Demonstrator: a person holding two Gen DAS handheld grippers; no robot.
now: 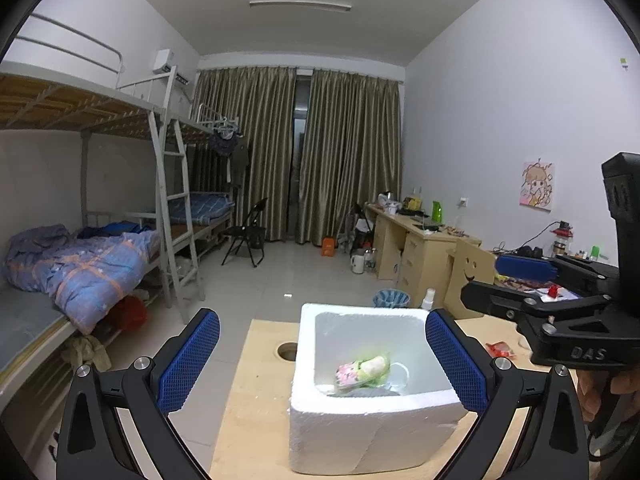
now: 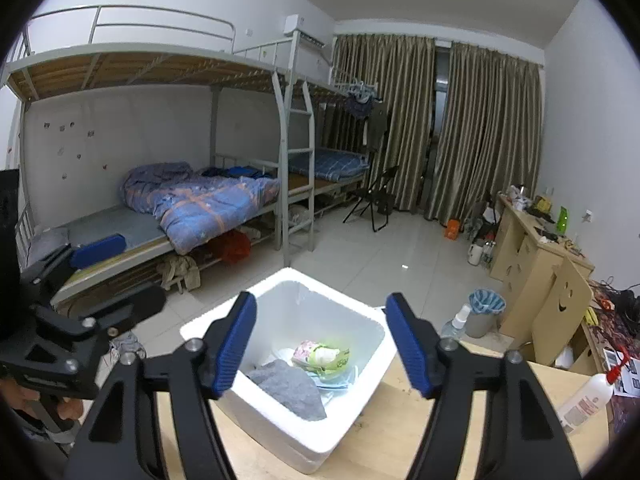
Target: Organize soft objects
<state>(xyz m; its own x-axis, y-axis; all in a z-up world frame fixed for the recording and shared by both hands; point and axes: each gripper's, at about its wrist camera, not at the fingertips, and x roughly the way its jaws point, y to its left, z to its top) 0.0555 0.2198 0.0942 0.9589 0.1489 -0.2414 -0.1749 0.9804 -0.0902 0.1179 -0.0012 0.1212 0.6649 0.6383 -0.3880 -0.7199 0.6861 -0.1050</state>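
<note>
A white foam box (image 1: 360, 404) stands on the wooden table (image 1: 256, 400). Inside it lie a green and pink soft packet (image 1: 364, 372), a grey cloth (image 2: 288, 388) and a pale blue item (image 2: 340, 380). My left gripper (image 1: 322, 320) is open above the box's near side, with nothing between its blue pads (image 1: 192, 360). My right gripper (image 2: 320, 304) is also open and empty, hovering over the foam box (image 2: 280, 432) and the packet (image 2: 320, 354). Each gripper shows in the other's view: the right gripper (image 1: 496, 284) at the right edge, the left gripper (image 2: 116, 276) at the left edge.
The table has a round hole (image 1: 288, 351) left of the box. A spray bottle (image 2: 456, 322) and a squeeze bottle (image 2: 588, 396) stand to the right. A bin (image 2: 486, 310), desks (image 2: 532, 248), bunk beds (image 2: 180, 208) and a folding chair (image 2: 374, 200) surround the tiled floor.
</note>
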